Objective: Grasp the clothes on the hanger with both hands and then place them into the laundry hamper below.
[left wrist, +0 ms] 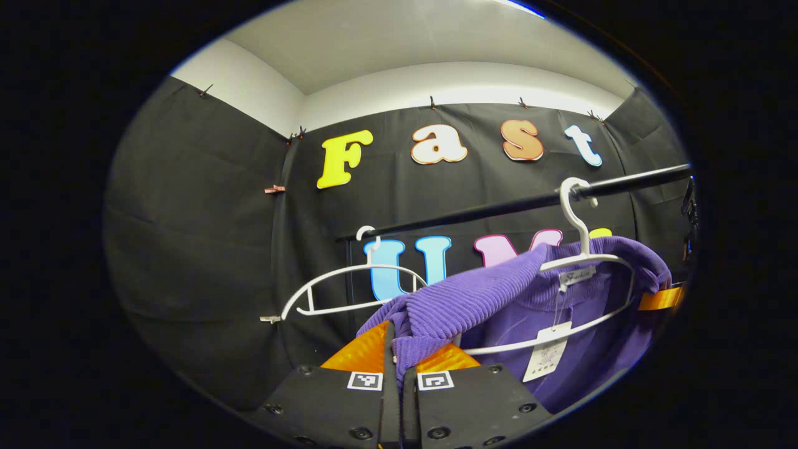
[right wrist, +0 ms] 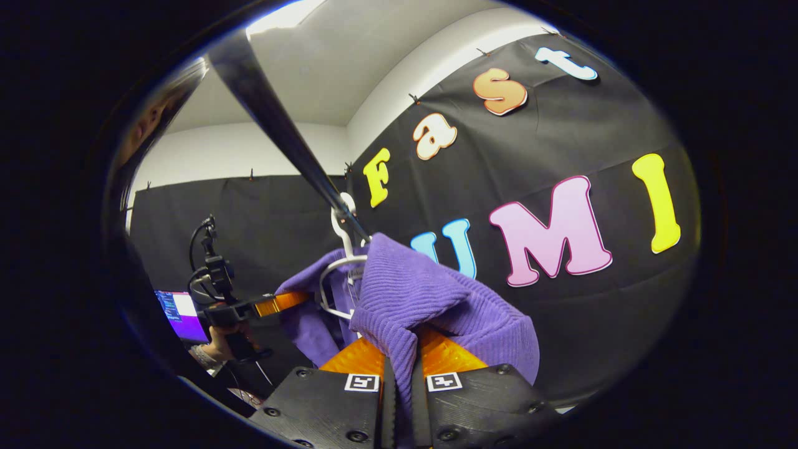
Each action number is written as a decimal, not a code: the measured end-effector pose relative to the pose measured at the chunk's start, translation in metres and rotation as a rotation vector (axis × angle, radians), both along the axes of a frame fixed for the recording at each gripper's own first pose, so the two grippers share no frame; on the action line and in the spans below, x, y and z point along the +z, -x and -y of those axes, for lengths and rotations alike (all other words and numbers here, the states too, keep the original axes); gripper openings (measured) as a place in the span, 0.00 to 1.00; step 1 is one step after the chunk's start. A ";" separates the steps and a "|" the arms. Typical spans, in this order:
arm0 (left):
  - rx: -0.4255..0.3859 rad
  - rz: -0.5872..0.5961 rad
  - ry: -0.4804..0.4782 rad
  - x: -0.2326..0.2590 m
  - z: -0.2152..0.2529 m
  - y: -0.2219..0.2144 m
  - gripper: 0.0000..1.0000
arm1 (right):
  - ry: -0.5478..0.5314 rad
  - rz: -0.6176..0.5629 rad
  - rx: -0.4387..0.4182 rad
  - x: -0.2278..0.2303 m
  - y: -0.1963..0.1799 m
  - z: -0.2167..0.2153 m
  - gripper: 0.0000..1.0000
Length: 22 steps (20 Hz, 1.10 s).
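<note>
A purple ribbed sweater hangs on a white hanger hooked over a black rail that runs across a booth. No hamper or other container can be seen from either camera.

In the left gripper view, the left gripper is closed, its two fingers pinching a fold of the sweater's shoulder; the knit bunches up just above the fingertips. A paper tag dangles inside the neckline. A second white hanger, bare, hangs farther along the rail to the left.

In the right gripper view, the right gripper is also closed on the sweater, with purple knit draped over both fingers and caught between them (the opposite shoulder, pulled up into a peak). Farther off in that view, the other gripper grips the far side of the garment, held by a person's hand, with a lit screen behind it.

Black cloth covers the booth walls below a white upper wall and ceiling.
</note>
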<state>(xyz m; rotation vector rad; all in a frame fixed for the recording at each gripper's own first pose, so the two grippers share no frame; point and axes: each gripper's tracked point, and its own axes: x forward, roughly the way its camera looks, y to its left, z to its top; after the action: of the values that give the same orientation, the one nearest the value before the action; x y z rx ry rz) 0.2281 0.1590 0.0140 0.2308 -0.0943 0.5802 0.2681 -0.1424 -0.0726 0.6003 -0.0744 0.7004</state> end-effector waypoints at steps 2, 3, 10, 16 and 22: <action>0.003 0.015 -0.029 0.011 -0.006 -0.002 0.07 | -0.044 0.024 -0.057 0.015 -0.009 0.017 0.13; 0.000 0.014 -0.033 0.012 -0.010 -0.005 0.06 | -0.059 0.028 -0.085 0.016 -0.015 0.024 0.08; -0.026 -0.031 -0.096 0.020 -0.029 -0.022 0.06 | -0.143 0.033 -0.171 0.045 -0.042 0.041 0.13; -0.054 -0.137 -0.110 -0.029 -0.047 -0.045 0.06 | -0.272 -0.020 -0.283 0.040 -0.074 0.068 0.13; -0.109 -0.139 0.019 -0.070 -0.056 -0.068 0.06 | -0.342 -0.063 -0.271 0.034 -0.092 0.072 0.13</action>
<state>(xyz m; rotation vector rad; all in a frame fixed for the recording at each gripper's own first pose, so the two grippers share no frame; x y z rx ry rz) 0.2958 0.2151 -0.0560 0.2459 0.0331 0.4555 0.3598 -0.2141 -0.0385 0.9202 -0.2165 0.4059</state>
